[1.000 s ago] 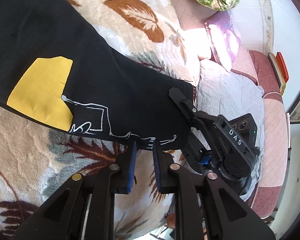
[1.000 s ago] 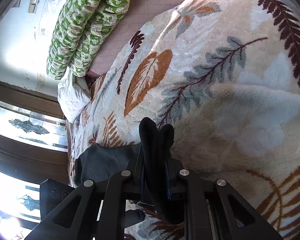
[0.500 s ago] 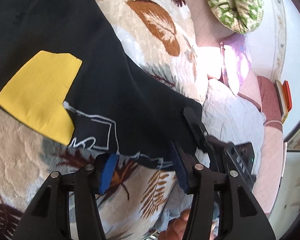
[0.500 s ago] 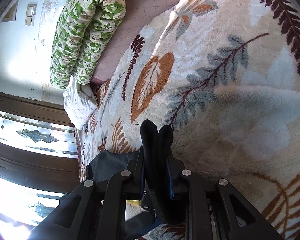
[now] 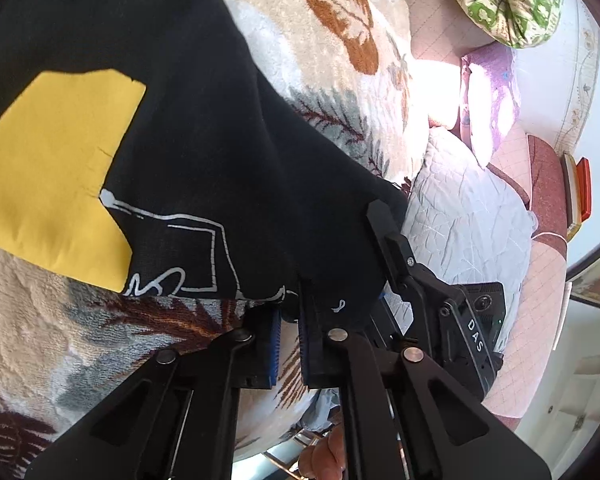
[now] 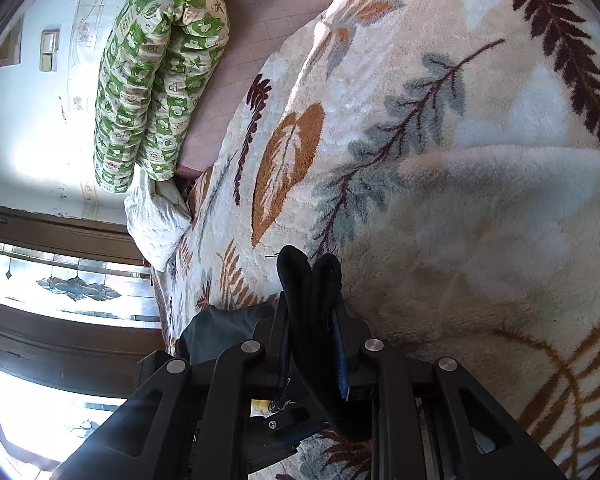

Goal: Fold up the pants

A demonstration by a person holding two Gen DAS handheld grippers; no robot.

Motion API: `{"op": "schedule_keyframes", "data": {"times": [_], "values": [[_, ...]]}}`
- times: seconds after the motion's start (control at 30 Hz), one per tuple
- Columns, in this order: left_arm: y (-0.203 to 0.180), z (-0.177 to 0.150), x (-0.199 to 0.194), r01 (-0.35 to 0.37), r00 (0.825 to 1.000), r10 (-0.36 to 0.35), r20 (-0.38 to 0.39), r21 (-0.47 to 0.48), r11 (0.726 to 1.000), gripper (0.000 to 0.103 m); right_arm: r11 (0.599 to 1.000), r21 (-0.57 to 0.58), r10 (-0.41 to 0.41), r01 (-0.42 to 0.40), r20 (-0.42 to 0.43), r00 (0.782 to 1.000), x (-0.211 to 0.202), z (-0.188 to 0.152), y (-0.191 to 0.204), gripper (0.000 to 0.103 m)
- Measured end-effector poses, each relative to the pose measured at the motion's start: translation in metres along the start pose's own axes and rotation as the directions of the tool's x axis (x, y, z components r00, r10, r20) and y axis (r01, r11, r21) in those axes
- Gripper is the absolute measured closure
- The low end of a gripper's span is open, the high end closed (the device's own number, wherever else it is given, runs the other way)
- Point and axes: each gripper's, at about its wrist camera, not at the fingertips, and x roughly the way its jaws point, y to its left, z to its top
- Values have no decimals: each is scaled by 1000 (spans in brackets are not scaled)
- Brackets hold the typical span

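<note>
The black pants, with a yellow patch and white line print, lie across the leaf-patterned blanket in the left wrist view. My left gripper is shut on the pants' near hem. My right gripper is shut on a bunched fold of the black pants, which sticks up between its blue pads. The right gripper body also shows in the left wrist view, at the pants' right corner.
A green patterned quilt lies rolled at the bed's far side by the wall. A white quilted pillow and a purple pillow lie right of the pants. A glass door stands at the left.
My left gripper opened wide half a second ago and has now closed on the pants' hem. My right gripper has kept its hold and shifted slightly.
</note>
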Motion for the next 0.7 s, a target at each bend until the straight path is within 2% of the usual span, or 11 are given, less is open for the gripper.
{"op": "schedule_keyframes", "data": {"times": [0.13,0.4,0.7], "values": [[-4,1,-9,17,1000,-17,5,9,1000,98,999,-44,-28,28,4,1000,-1,-1,10,85],[-1,2,-39,55,998,-55,31,7,998,98,994,-109,-29,30,7,1000,-4,-8,45,87],[18,18,-86,94,992,-91,83,-42,995,98,987,-161,-14,9,-26,1000,22,-22,96,85]]}}
